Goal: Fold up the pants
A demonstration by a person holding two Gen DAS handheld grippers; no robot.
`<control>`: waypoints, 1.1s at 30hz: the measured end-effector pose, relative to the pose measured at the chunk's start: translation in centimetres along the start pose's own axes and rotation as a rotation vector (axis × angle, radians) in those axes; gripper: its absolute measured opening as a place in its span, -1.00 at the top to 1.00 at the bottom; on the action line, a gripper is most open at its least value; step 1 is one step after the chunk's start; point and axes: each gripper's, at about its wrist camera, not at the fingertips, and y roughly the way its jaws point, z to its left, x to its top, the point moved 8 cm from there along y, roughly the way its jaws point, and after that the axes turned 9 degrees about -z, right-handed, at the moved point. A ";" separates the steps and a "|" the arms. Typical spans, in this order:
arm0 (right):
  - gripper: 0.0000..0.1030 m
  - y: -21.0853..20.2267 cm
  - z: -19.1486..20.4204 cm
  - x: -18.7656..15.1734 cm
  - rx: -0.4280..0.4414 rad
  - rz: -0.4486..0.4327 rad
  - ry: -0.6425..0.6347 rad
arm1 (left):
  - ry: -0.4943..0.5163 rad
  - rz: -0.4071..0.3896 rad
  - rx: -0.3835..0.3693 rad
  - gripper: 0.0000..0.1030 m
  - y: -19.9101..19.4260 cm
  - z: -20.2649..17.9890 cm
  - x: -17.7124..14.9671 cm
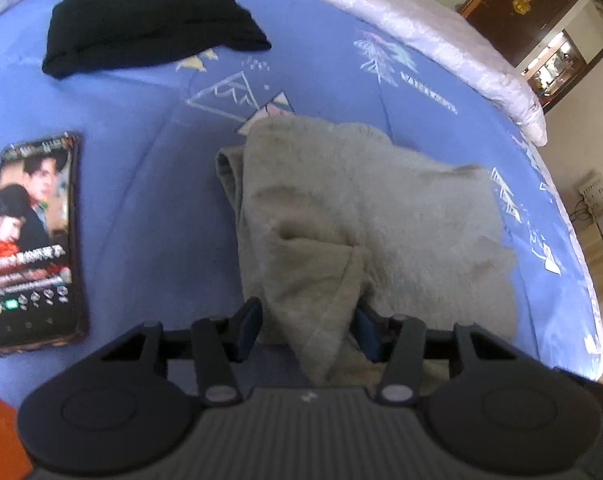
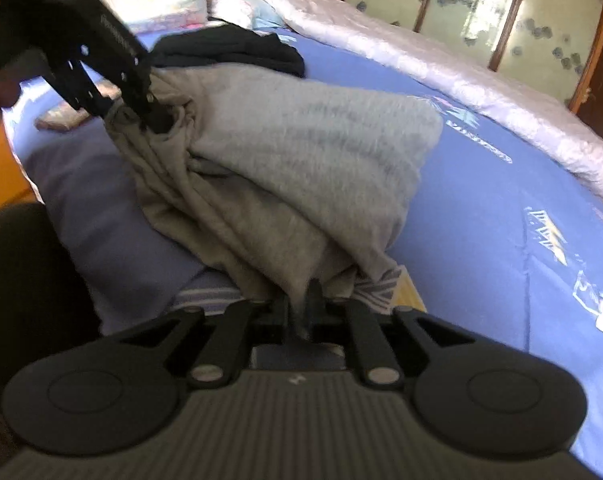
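Observation:
The grey pants (image 1: 361, 208) lie bunched on the blue bedspread, partly lifted at two corners. In the left wrist view my left gripper (image 1: 309, 328) has its jaws wide apart, with a fold of the grey fabric hanging between the blue pads. In the right wrist view the pants (image 2: 301, 168) stretch from my right gripper (image 2: 303, 312), whose jaws are closed tight on the near edge, up to the left gripper (image 2: 157, 120) at the far left corner, where fabric gathers around its fingers.
A phone (image 1: 31, 240) with a lit screen lies on the blue bedspread (image 1: 141, 140) to the left. A black garment (image 1: 149, 20) sits at the far side. A folded pale quilt (image 2: 461, 76) runs along the bed's far edge. Wooden cabinets stand behind.

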 end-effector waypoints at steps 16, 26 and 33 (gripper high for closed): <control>0.43 0.9 -4.2 0.7 -0.062 -0.077 0.032 | 0.074 -0.118 -0.110 0.03 -2.0 -6.9 8.2; 0.91 0.9 -5.4 0.3 -0.061 -0.083 0.017 | 0.399 0.120 -0.124 0.11 13.6 -19.8 8.0; 0.93 -2.9 -7.6 2.4 -0.051 -0.152 0.082 | 0.383 0.111 -0.045 0.88 15.0 -18.7 5.6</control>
